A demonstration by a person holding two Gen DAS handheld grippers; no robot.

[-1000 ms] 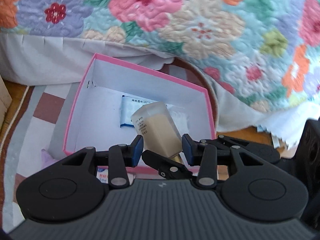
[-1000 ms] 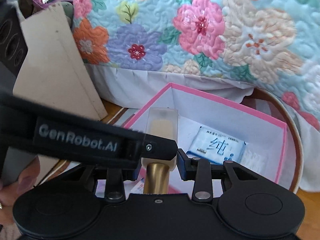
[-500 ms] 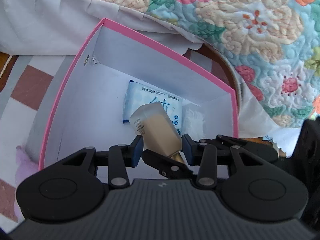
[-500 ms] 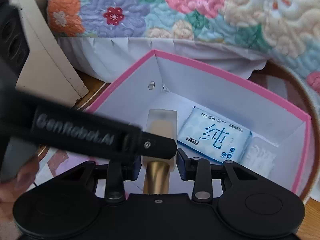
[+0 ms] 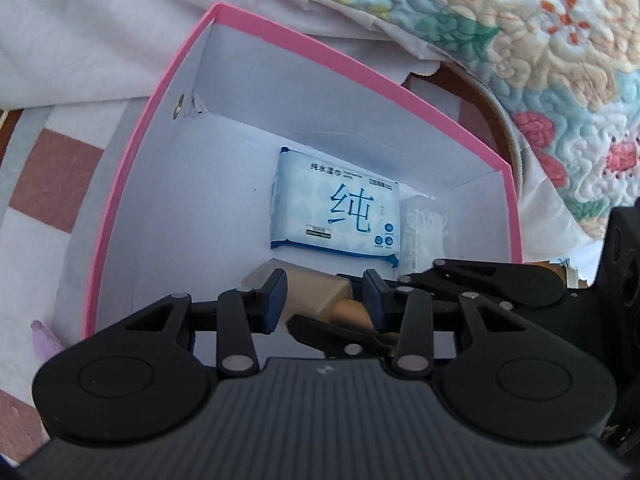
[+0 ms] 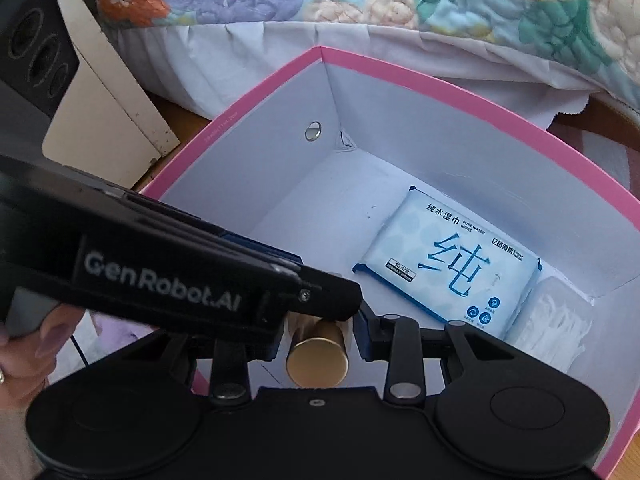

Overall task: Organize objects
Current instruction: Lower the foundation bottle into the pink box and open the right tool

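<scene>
Both grippers hold one frosted beige cosmetic bottle with a gold cap [image 5: 310,294], low inside the open pink cardboard box with a white lining [image 5: 132,184], near its floor at the near side. The left gripper [image 5: 324,296] has its blue-padded fingers [image 5: 275,300] narrowed onto the bottle's body, which lies slanted with its bottom to the left and the gold cap toward the right. The right gripper [image 6: 318,334] has its fingers closed to a narrow gap around the cap end [image 6: 317,362], which points at its camera; the left gripper's black finger crosses over it from the left. Farther in and to the right, a pale blue flat pack of wet wipes [image 5: 340,216] lies on the box floor, with a clear packet of white cotton pads [image 5: 424,232] just beside its right edge. A floral quilted bedspread [image 5: 560,40] hangs beyond the box.
</scene>
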